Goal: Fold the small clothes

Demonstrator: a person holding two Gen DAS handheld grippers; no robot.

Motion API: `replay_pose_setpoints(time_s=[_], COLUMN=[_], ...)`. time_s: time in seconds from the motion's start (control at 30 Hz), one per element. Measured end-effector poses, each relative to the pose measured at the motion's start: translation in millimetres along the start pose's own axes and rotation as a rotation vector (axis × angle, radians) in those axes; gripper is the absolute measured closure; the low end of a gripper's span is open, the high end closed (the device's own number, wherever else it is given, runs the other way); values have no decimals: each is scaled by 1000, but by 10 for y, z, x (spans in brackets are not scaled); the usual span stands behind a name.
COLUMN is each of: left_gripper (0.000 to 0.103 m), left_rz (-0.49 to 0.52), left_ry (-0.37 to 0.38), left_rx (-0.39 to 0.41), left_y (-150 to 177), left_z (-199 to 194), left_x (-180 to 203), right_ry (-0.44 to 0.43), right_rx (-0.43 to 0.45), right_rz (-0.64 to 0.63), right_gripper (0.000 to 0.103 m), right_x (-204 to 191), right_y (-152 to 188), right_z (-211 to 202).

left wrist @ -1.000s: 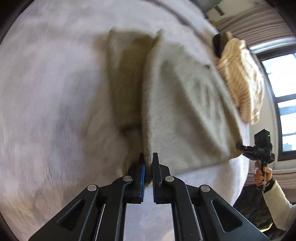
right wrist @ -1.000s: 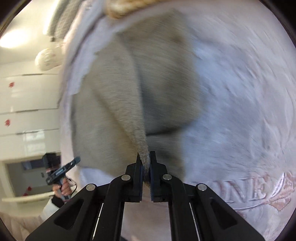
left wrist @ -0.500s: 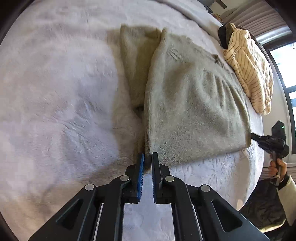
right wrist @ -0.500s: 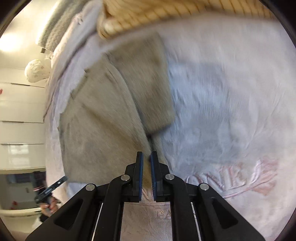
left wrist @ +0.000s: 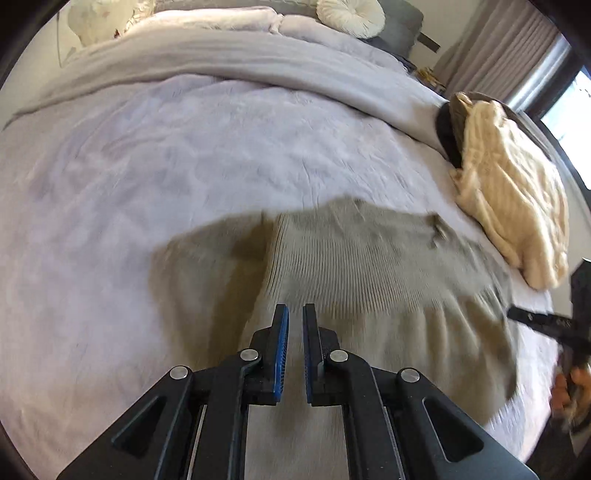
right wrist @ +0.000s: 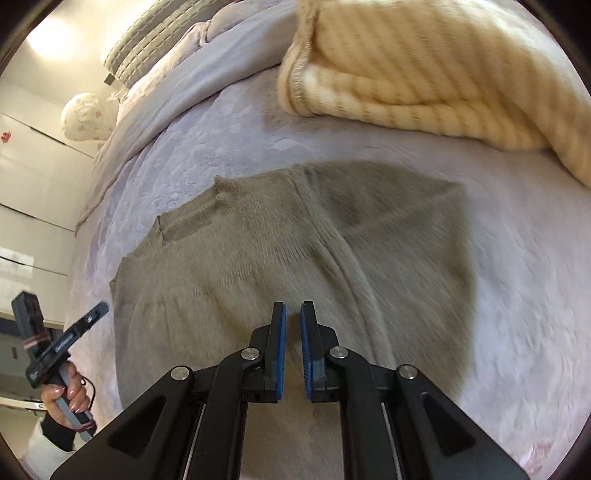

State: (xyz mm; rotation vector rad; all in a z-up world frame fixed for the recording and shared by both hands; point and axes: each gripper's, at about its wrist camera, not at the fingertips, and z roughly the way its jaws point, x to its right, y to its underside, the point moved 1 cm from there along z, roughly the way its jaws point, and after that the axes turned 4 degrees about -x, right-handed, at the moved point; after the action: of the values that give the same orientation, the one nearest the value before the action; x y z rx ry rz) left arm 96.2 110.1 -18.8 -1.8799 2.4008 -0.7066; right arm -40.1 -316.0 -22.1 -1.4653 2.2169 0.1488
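The work surface is a bed covered by a pale lilac plush bedspread [left wrist: 155, 177] with an embossed pattern; its pile shows light brushing marks. A smoother grey duvet [left wrist: 229, 55] lies folded back across the head of the bed, with a round pleated cushion [left wrist: 349, 16] and further pillows behind it. In the right wrist view, white panelled cupboard doors [right wrist: 33, 166] close off the room on the left side under a bright ceiling light. In the left wrist view, grey curtains [left wrist: 506, 55] hang beside a bright window at upper right.

The grey-beige knitted sweater [right wrist: 258, 266] lies flat on the bedspread, directly ahead of both grippers, with one sleeve folded in over the body. Its neckline points toward the head of the bed. A cream striped garment [right wrist: 424, 66] lies bunched just beyond the sweater, near its shoulder; whether the two touch cannot be told. In the left wrist view it partly rests on a dark object [left wrist: 448, 129] that cannot be identified.

The left gripper [left wrist: 293, 314] hangs above the sweater with its blue-padded jaws closed and nothing between them. The right gripper [right wrist: 291, 312] is likewise closed and empty over the sweater. A person's hand [right wrist: 68, 391] holds the left gripper's handle at the bed's edge.
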Motion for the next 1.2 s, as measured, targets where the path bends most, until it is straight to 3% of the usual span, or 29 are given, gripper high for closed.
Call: replay_pose_setpoints(time_s=[0.1,0.13,0.23,0.37,0.47,0.6,0.8,0.93,1.03,1.1,1.13,1.2], left_gripper=[96,96,96,96,96,96,96,95,95,85,73,69], left_rz=[-29,-40,-42,-23,-42,-71,45,27,-20,-58,-73,-88], left_ry=[-87,-101,-71,-66,-170,-144,-114,-88,-115,-104,-110,-108], left_rx=[-7,-21,-41,-49,-45,-51,-66,-133,-184,-176,-172,-171], left_y=[-78,-62,-11,-42,-29,85,564,921,1172,1290,1320,1393], left_z=[279,361,529,478,357,136,-209,-227,-138,-179,-212,-290], left_x=[-56,-117,-286,-340,-457,-599,-357,-331,-452,-559,-596,-646], right_ry=[61,70,22,15,76,139,134,140,138,118,115,121], right_rx=[-20,-31,-31,-18,12,50,38,-19,-68,-68,-70,-75], right_rz=[1,5,33,32,46,93,34,25,71,91,97,109], right_gripper=[93,101,103,103,103,98,98,98,98,98,98,98], right_x=[52,105,279,298,342,405,187,126,258,315,333,365], right_y=[-61,-73,-84,-75,-45,64,519,847,1020,1077,1099,1158], right_z=[174,243,349,284,138,-90,-253,-153,-47,-71,-89,-135])
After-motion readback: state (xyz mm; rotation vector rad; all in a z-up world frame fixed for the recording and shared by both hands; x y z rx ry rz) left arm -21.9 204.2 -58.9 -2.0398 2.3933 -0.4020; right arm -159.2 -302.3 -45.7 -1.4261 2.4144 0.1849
